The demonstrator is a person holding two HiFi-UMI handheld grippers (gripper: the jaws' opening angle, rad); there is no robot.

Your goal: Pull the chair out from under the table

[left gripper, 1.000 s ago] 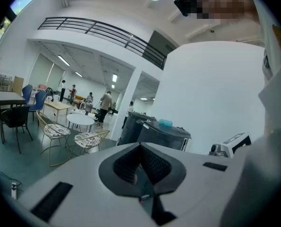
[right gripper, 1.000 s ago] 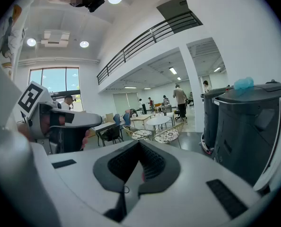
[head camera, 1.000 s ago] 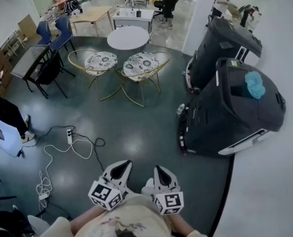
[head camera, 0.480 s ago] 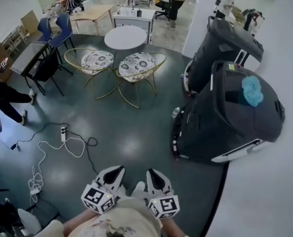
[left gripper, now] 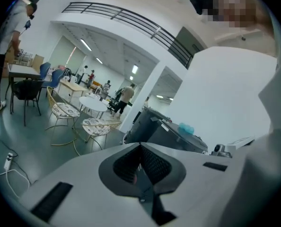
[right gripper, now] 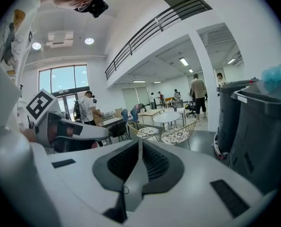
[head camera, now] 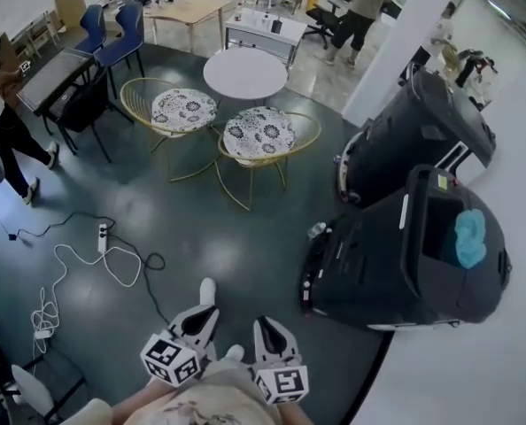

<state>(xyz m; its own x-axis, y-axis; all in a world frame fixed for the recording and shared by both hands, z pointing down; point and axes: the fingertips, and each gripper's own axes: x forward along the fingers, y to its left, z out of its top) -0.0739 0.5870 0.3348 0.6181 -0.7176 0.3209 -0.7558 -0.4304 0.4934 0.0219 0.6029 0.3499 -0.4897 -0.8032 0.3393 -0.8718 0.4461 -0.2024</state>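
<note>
While held low and side by side at the foot of the head view: left gripper and right gripper, marker cubes toward the camera, jaws of each pressed together on nothing. Well ahead across the dark floor, nearer wire chair and farther wire chair, both gold-framed with patterned cushions, drawn up to the round white table, seats just beside its rim, neither touched. To the right, two black wheeled machines, a blue cloth on the closer one. To the left, a white cable and power strip on the floor, and a person standing by a dark desk.

In the left gripper view: left gripper with ribbed pads meeting along one seam, nothing between. Beyond, small and far off at left, the two wire chairs and the round white table; at centre, the black wheeled machines against a white wall.

In the right gripper view: right gripper likewise closed and empty. At left, close by, the left gripper with its marker cube. Straight ahead in the distance, both wire chairs before the round white table; at right, the black wheeled machines, large and near.
</note>
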